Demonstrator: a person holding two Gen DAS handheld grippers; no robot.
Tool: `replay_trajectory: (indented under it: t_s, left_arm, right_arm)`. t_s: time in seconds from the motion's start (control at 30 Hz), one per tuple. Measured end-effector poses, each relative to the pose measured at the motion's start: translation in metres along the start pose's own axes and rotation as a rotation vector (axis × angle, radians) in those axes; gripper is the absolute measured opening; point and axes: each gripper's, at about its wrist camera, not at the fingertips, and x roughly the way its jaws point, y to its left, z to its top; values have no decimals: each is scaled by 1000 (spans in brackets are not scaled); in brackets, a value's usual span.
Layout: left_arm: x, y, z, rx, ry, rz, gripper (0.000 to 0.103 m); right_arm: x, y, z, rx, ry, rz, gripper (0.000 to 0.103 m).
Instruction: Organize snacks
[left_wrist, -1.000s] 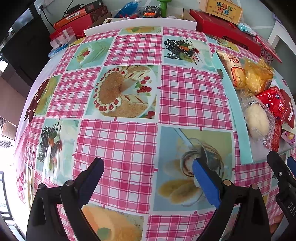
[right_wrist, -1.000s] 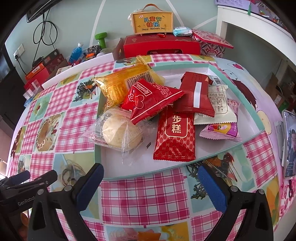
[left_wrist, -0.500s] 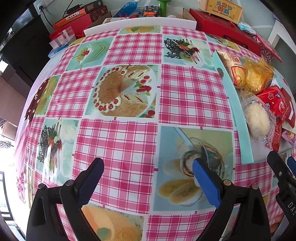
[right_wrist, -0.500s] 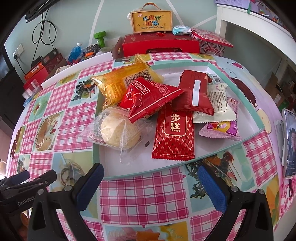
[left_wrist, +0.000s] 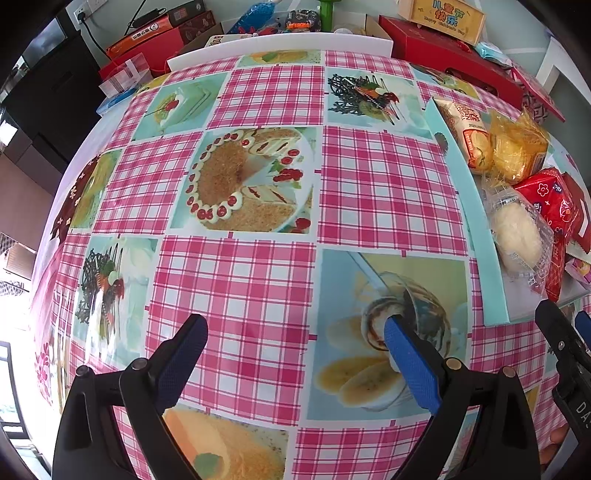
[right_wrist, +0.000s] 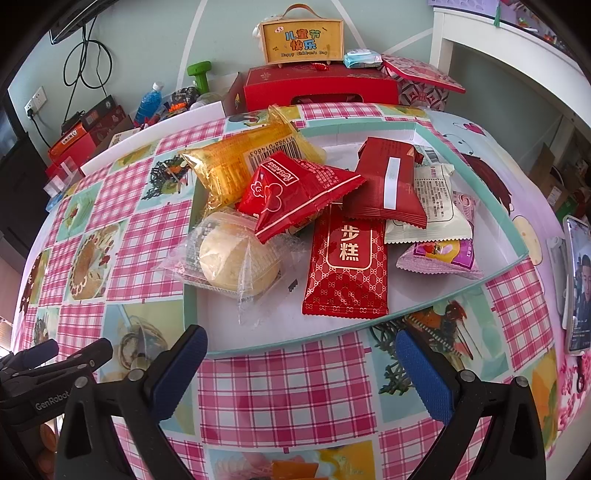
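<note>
Bench: a round-looking top (right_wrist: 280, 391) under a pink-checked cloth printed with cakes and desserts.
Tray: a shallow white tray with a mint-green rim (right_wrist: 515, 258), lying on the bench towards its right side; in the left wrist view its rim (left_wrist: 476, 236) runs along the right of the picture.
Snacks: all lie piled inside the tray. A clear-wrapped round bun (right_wrist: 236, 258) sits at the tray's left, overhanging the rim. A gold packet (right_wrist: 229, 166) lies at the far left corner. A bright red packet (right_wrist: 295, 192) rests across the gold packet and the bun. A flat red packet with a white label (right_wrist: 345, 266) lies near the front edge. A dark red packet (right_wrist: 388, 181) overlaps a cream packet (right_wrist: 436, 206), with a purple packet (right_wrist: 443, 254) beside them.
Left gripper (left_wrist: 295, 343): fingers wide apart, empty, over bare cloth left of the tray.
Right gripper (right_wrist: 303, 350): fingers wide apart, empty, just in front of the tray's near edge.
Far edge: red boxes (right_wrist: 317, 88) and a yellow case (right_wrist: 301, 38).
</note>
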Motion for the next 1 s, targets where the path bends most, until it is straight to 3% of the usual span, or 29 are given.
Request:
replay_trajectory:
  t_s: [1.0]
  left_arm:
    - [-2,-2,-1,10,-5,-37,96]
  right_arm:
    - [4,-4,-3,6,11,-5,103]
